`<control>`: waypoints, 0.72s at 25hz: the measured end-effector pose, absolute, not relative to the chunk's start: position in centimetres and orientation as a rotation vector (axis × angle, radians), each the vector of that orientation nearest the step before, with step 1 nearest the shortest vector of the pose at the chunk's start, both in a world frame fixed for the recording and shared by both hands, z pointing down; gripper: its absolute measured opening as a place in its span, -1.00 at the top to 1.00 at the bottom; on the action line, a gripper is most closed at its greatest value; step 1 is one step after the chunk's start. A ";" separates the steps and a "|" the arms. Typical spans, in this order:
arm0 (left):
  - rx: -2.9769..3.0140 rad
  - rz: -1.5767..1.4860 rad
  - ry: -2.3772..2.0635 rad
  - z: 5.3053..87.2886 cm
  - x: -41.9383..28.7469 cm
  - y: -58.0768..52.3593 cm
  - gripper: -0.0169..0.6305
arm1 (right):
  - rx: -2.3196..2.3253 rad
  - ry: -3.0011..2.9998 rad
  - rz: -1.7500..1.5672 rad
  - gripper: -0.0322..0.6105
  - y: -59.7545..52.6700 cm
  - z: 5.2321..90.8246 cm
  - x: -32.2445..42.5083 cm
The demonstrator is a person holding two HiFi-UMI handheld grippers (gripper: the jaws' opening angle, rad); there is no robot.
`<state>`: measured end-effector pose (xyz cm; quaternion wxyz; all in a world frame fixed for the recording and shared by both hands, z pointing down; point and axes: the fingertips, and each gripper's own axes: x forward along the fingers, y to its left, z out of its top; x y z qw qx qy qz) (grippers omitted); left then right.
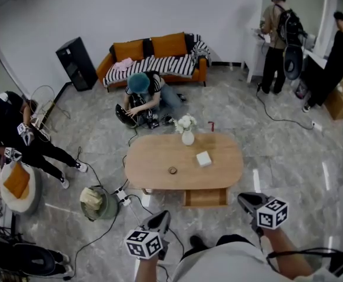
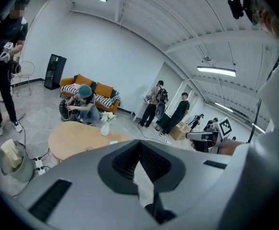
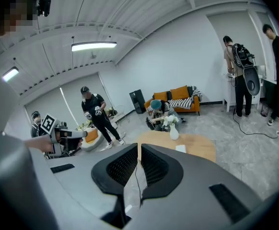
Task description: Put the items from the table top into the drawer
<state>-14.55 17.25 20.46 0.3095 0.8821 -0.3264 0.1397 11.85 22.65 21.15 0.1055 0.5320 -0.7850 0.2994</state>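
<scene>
Status: nothing is stowed yet, as far as the views show.

Tabletop: oval, wood. Three items on it.
- vase with white flowers, upright, at the middle of the far edge.
- white box, near the centre, a little toward the right end.
- small dark ring, left of the box, toward the near edge. Too small to say what it is.

The three stand well apart from one another.

Drawer: pulled out under the near edge, right of the middle. The part of its inside that shows looks bare.

Left tool: held in the air on the person's side, well short of the near edge. In the left gripper view the left tool has its tips together, only a wedge of floor behind them, nothing gripped.

Right tool: also in the air, just off the near edge by the drawer. In the right gripper view the right tool is drawn to a thin slit, nothing held.

Judgement: the task is at its start. The drawer is ready, and all three items are left to move. Box and ring lie closest to the drawer and look like simple picks. The vase is tall and top-heavy with flowers, so it likely needs a low grip and may have to lie down to fit.
</scene>
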 end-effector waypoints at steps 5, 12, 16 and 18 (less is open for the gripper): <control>2.334 0.368 -0.851 20.7 -15.3 16.3 0.94 | 1.561 -2.305 0.869 0.77 21.9 21.3 10.6; 2.331 0.383 -0.834 21.0 -14.7 15.6 0.94 | 1.549 -2.293 0.871 0.77 21.1 21.5 10.4; 2.326 0.385 -0.852 20.9 -13.9 14.7 0.94 | 1.534 -2.305 0.882 0.76 19.7 21.8 11.2; 2.319 0.379 -0.874 20.7 -13.7 13.9 0.94 | 1.518 -2.317 0.884 0.76 18.4 22.0 11.5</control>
